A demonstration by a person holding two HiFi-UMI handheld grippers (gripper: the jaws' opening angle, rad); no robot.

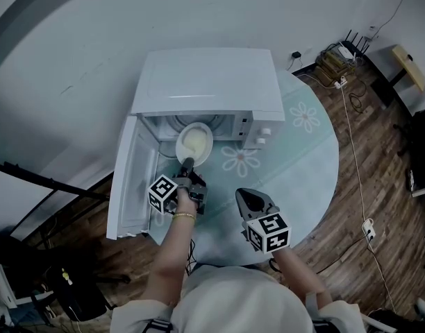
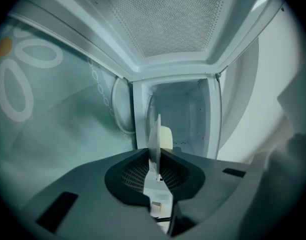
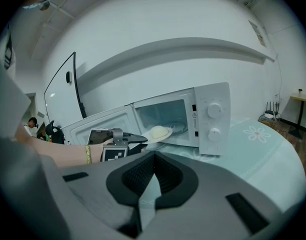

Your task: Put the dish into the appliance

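dish (image 1: 195, 143) at microwave (image 1: 209, 82) opening | microwave on table (image 1: 317, 165) | door (image 1: 129, 186) left | right gripper (image 1: 248, 200) before microwave

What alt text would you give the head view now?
Left tongs grip a white dish of pale food by its rim, holding it at the mouth of the open microwave. Right tongs hang empty above the round flower-print table.

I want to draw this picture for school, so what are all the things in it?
microwave: one, white, on the table, door swung open
dish: one, white with pale yellow food, at the microwave's open front
table: one, round, pale green cloth with flowers
floor: brown wood, around the table
power strip: one, white, on the floor
left gripper: grey, shut on the dish's rim
right gripper: grey, shut, empty, over the table
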